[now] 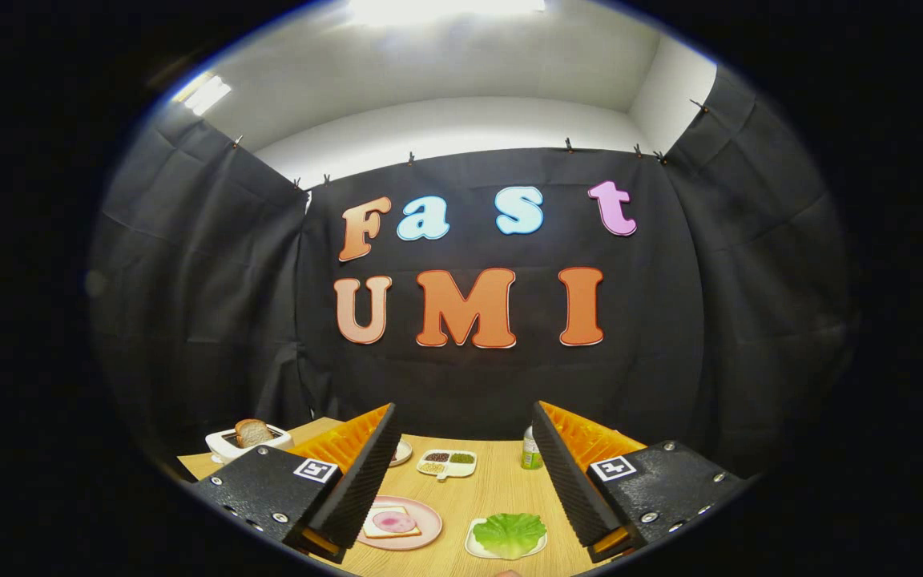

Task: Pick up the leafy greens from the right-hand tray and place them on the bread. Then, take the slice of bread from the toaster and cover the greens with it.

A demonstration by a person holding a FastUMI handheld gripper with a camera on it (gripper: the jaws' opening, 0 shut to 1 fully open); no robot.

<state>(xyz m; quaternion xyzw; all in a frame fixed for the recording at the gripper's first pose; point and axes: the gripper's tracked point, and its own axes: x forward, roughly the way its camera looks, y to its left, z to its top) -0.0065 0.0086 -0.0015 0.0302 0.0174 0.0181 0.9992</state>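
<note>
Tool wide open, empty.

Open claw above leafy greens and bread.

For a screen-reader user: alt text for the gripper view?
The gripper is open above a wooden table, with leafy greens on a white tray between its fingers, beside a pink plate of topped bread. A toaster holding a slice stands beyond.

A bright ceiling light at twelve o'clock blows out to white glare, the wooden table at six o'clock is evenly lit and sharp, and fisheye curvature bends the edges.
</note>
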